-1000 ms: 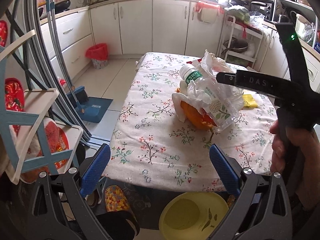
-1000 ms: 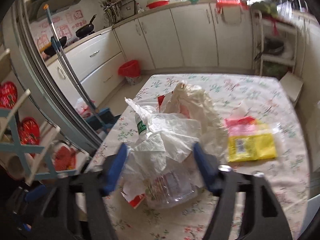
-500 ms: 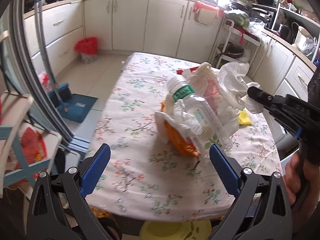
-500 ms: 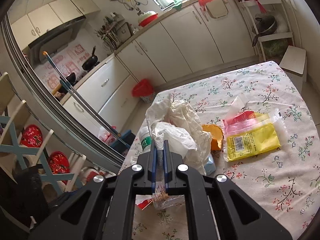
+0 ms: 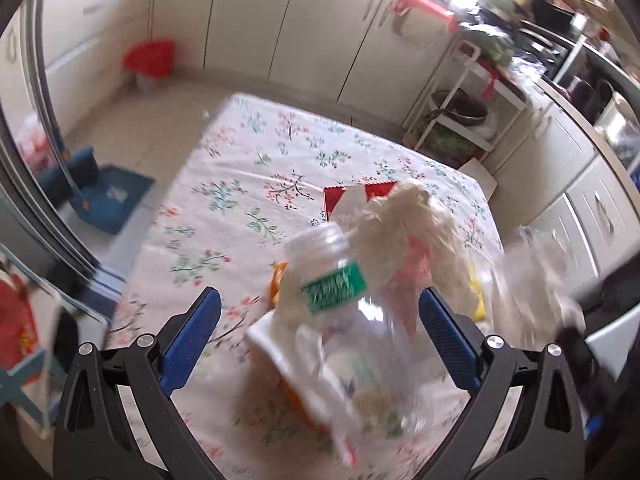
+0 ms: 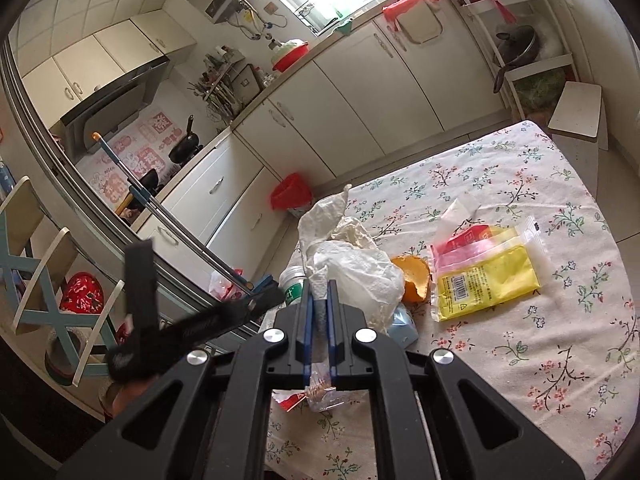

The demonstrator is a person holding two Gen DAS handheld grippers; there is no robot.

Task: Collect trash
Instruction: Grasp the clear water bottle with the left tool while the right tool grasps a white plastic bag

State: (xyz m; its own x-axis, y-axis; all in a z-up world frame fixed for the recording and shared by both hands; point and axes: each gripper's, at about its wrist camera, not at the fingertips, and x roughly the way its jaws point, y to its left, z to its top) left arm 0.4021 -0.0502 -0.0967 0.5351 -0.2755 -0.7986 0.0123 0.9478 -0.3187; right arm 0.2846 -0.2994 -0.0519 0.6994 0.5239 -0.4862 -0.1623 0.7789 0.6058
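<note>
A heap of trash lies near the edge of the flower-patterned counter (image 6: 520,184): a clear plastic bottle (image 5: 340,292) with a green label, crumpled white plastic bags (image 6: 352,264), a piece of orange peel (image 6: 414,276) and, just beside the heap, a yellow packet (image 6: 488,276) in a clear sleeve. The right gripper (image 6: 318,320) has its jaws pressed nearly together, pinching a fold of the white plastic. The left gripper (image 5: 316,340) hovers with its jaws spread wide on either side of the bottle, blurred, not touching it.
</note>
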